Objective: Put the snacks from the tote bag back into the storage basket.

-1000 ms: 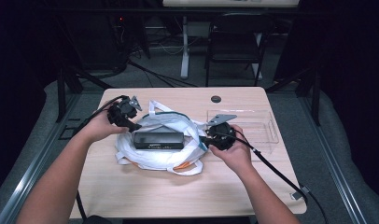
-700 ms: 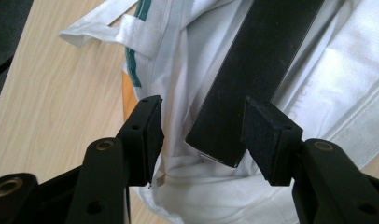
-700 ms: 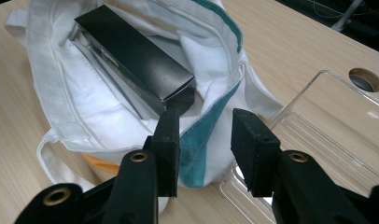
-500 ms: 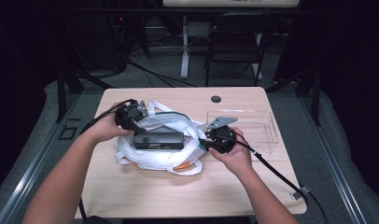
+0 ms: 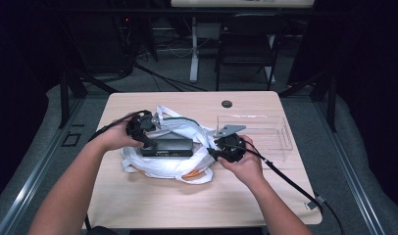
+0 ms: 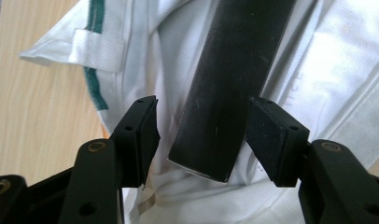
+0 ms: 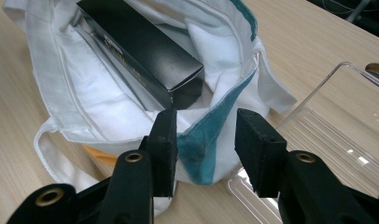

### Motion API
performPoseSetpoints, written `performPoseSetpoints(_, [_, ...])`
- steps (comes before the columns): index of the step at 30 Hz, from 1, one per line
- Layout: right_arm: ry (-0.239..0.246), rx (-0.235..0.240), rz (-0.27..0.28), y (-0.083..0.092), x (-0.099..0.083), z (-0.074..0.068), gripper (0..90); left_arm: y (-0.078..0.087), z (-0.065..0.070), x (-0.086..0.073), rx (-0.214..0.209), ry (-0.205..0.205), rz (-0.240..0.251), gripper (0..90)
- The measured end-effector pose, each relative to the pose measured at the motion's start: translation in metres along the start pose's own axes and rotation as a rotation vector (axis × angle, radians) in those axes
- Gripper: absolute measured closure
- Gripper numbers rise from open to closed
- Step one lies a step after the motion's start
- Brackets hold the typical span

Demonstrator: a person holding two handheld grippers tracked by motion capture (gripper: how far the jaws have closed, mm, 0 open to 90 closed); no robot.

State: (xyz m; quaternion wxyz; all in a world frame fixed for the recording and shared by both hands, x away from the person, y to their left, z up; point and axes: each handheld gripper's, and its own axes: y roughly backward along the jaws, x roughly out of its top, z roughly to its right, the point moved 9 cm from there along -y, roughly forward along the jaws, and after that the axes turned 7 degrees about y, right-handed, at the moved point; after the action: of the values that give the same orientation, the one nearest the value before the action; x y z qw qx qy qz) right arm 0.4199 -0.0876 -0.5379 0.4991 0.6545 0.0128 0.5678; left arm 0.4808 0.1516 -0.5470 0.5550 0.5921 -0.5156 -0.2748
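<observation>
As the two forearms come in from the near edge of the table [image 5: 153, 205], both tools are working at the white cloth bag [image 5: 162, 164] lying left of centre. Nearest, the right hand-held gripper [image 5: 217, 152] sits at the bag's right end; in the right gripper view its jaws have just been opening and stand apart, with the bag's teal-edged rim [image 7: 201, 149] between the pads, one pad against the cloth, the other clear of it. Over to the left hand-held gripper [image 5: 147, 142], at the bag's left end: its jaws have just been widening too, spread on either side of the near end of the black box [image 6: 229, 88], a gap showing on both sides, no pad pressing on it. That black box lies flat on the bag's opened cloth, a long slim carton with its long axis running left to right across the table in the high view, one end pointing at each gripper. Just beyond the right gripper, a clear plastic tray [image 5: 275, 139] rests on the table's right half, next to the bag. Farther back, a small dark round cap [image 5: 227, 104] sits in the tabletop near the far edge.
</observation>
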Motion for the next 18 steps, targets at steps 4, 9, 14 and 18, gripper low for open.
performPoseSetpoints(4, [0.000, -0.002, -0.003, 0.000, -0.003, 0.001, 58.5, -0.007, 0.001, 0.000, -0.010, -0.018, -0.020, 41.6])
performPoseSetpoints(9, [-0.010, 0.000, 0.003, 0.001, -0.004, 0.003, 58.2, -0.015, 0.005, -0.001, -0.037, -0.035, -0.040, 37.8])
performPoseSetpoints(14, [-0.014, -0.001, 0.004, 0.000, -0.006, 0.002, 58.0, -0.021, 0.007, 0.000, -0.044, -0.046, -0.050, 34.8])
performPoseSetpoints(18, [-0.011, -0.003, 0.001, -0.001, -0.008, 0.002, 57.9, -0.026, 0.007, -0.001, -0.053, -0.049, -0.068, 33.8])
